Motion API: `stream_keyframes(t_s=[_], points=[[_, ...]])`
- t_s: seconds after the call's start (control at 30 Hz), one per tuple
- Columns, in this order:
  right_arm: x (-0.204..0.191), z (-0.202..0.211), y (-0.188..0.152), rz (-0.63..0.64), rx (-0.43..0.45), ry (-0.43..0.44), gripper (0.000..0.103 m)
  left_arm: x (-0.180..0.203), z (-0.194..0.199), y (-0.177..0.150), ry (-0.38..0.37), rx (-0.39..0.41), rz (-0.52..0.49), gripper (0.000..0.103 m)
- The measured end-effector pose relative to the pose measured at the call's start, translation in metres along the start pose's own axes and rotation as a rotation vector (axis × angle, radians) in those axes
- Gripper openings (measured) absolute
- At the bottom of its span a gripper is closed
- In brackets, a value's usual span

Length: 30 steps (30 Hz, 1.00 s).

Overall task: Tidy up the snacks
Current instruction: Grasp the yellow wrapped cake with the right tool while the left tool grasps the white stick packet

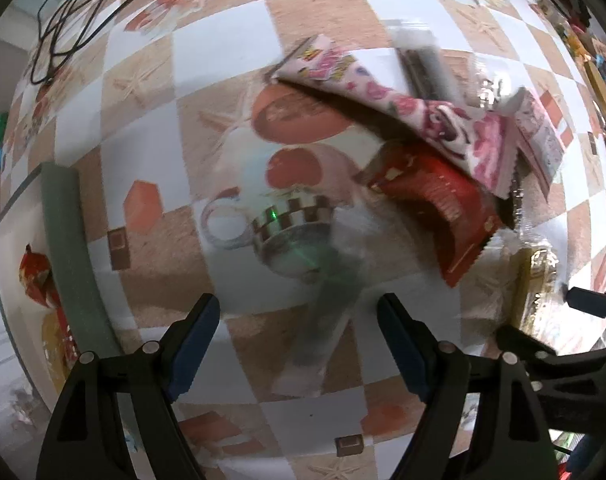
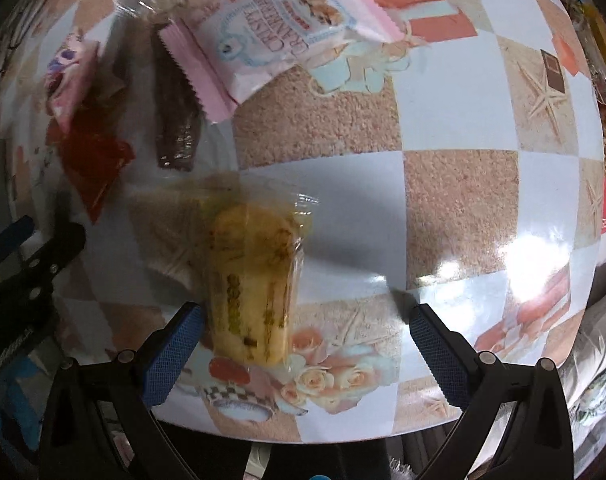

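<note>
Right hand-held gripper (image 2: 305,330) agape above yellow cake packet (image 2: 251,280), pink packet (image 2: 287,28) beyond.

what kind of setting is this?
Likely a home dining table: patterned oilcloth printed with cups and roses, loose snack packets such as the pink cracker pack, and a box holding sorted snacks.

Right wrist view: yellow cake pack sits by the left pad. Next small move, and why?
Probably slide the right tongs slightly left, then lower. The yellow cake pack lies on the table off-centre, close to the left pad, and the right pad stands well clear of it. The tongs are open and empty, so centring first should keep a pad from landing on the wrapper.
</note>
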State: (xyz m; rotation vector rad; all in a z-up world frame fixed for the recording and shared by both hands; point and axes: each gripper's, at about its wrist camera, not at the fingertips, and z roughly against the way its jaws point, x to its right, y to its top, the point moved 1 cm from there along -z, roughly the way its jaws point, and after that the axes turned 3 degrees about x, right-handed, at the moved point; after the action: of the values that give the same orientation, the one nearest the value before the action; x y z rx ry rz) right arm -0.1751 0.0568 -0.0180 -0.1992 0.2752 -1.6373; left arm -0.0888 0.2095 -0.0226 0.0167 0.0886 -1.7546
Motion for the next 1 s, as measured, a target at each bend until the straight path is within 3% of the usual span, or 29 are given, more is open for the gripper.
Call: stream_keyframes(t_s=[0.1, 0.27, 0.37, 0.47, 0.53, 0.57, 0.63, 0.67, 1.0], points=[[-0.011, -0.004, 0.004, 0.022, 0.004, -0.05, 0.103, 0.01, -0.001, 0.004, -0.008, 0.005, -0.013, 0.085], [-0.022, -0.005, 0.006, 0.002, 0.023, -0.042, 0.103, 0.03, 0.01, 0.003, -0.024, 0.006, -0.011, 0.084], [-0.029, -0.008, 0.015, 0.033, -0.014, -0.046, 0.103, 0.037, 0.011, 0.002, -0.043, -0.003, -0.007, 0.078], [-0.008, -0.002, 0.003, 0.048, -0.023, -0.043, 0.101, 0.045, 0.016, 0.002, -0.041, 0.003, -0.029, 0.057], [-0.007, 0.005, -0.004, 0.054, 0.006, -0.051, 0.084, 0.04, 0.028, -0.006, -0.042, 0.009, -0.033, 0.034], [-0.009, 0.01, -0.005, 0.065, 0.021, -0.052, 0.077, 0.037, 0.037, -0.012, -0.044, 0.011, -0.032, 0.031], [-0.018, 0.022, -0.006, 0.121, 0.057, -0.061, 0.047, 0.024, 0.048, -0.018, -0.051, 0.014, -0.028, 0.02], [-0.022, 0.025, -0.006, 0.145, 0.068, -0.065, 0.039, 0.022, 0.05, -0.02, -0.057, 0.012, -0.023, 0.02], [-0.024, 0.045, -0.012, 0.123, 0.1, 0.111, 0.038, -0.002, 0.07, -0.056, -0.147, 0.046, 0.038, 0.017]])
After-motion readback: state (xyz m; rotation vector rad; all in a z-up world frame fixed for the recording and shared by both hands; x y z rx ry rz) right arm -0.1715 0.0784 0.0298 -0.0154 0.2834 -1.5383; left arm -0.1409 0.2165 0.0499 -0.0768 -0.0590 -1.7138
